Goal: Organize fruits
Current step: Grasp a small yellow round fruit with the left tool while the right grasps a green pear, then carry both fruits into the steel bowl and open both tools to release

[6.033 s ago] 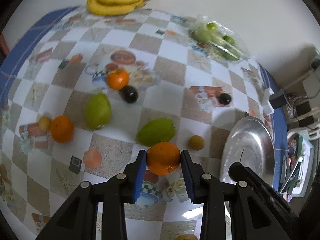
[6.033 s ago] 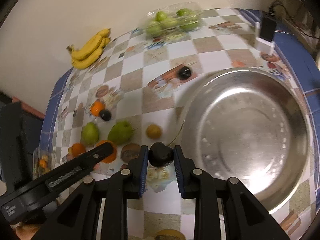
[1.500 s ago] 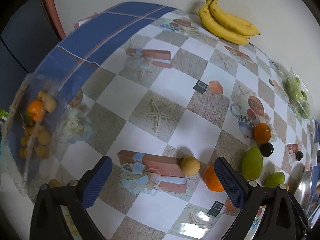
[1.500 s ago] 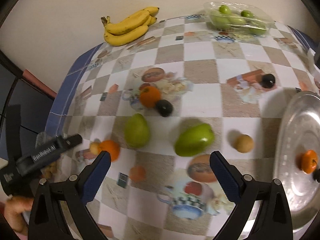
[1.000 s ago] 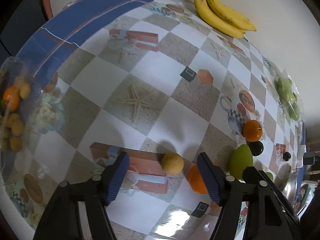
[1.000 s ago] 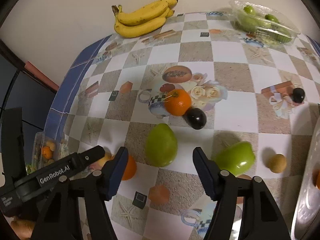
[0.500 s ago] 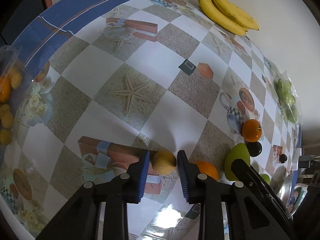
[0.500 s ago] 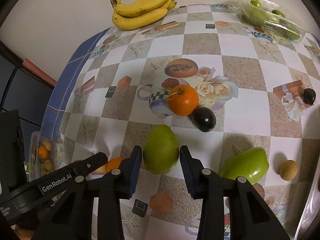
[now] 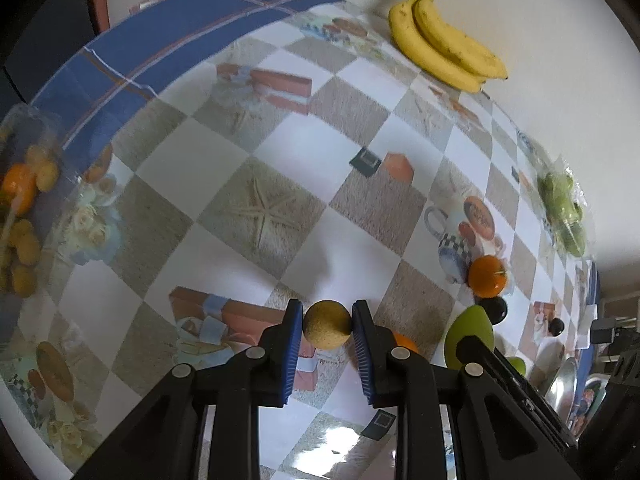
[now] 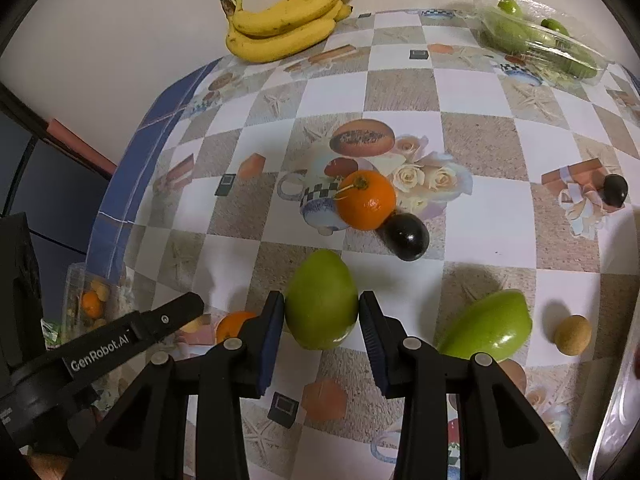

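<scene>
Both claws at the grasping step. We judge that each fruit is being picked up for transfer to the metal bowl (image 9: pixel 562 380), seen at the lower right edge of the left wrist view; the next move calls for a firm closure and a straight lift. The left claw (image 9: pixel 327 326) is nearly closed, its blue pads touching both sides of the small tan fruit (image 9: pixel 327 324) at lower centre. The right claw (image 10: pixel 322 318) is about half open, its pads against the flanks of the green mango (image 10: pixel 321 300) at lower centre, which appears to rest on the tabletop (image 10: pixel 400 92).
</scene>
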